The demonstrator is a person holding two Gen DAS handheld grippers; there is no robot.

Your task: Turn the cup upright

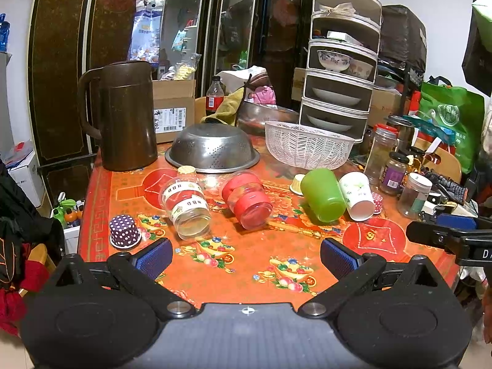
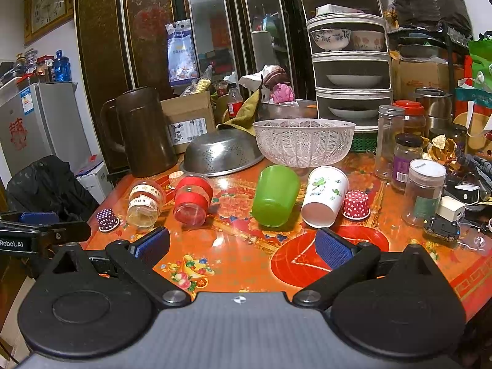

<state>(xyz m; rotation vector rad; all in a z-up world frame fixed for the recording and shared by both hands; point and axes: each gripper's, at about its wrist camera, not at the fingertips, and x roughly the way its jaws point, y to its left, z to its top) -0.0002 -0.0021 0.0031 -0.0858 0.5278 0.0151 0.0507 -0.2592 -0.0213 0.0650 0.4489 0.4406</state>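
Several cups lie on their sides on the red patterned table (image 1: 246, 270), mouths toward me: a clear cup with gold bands (image 1: 186, 206) (image 2: 145, 201), a clear cup with red bands (image 1: 247, 200) (image 2: 192, 201), a green plastic cup (image 1: 323, 195) (image 2: 275, 195) and a white paper cup (image 1: 358, 195) (image 2: 324, 195). My left gripper (image 1: 246, 256) is open and empty, just short of the clear cups. My right gripper (image 2: 243, 247) is open and empty, just short of the green and white cups.
A purple dotted cupcake liner (image 1: 124, 232) and a red dotted one (image 2: 356, 204) sit mouth-down. Behind the cups are a brown jug (image 1: 123, 117), an upturned steel colander (image 1: 212, 149), a white basket (image 1: 307, 146), a tiered dish rack (image 1: 341, 61) and jars (image 2: 424, 190) at right.
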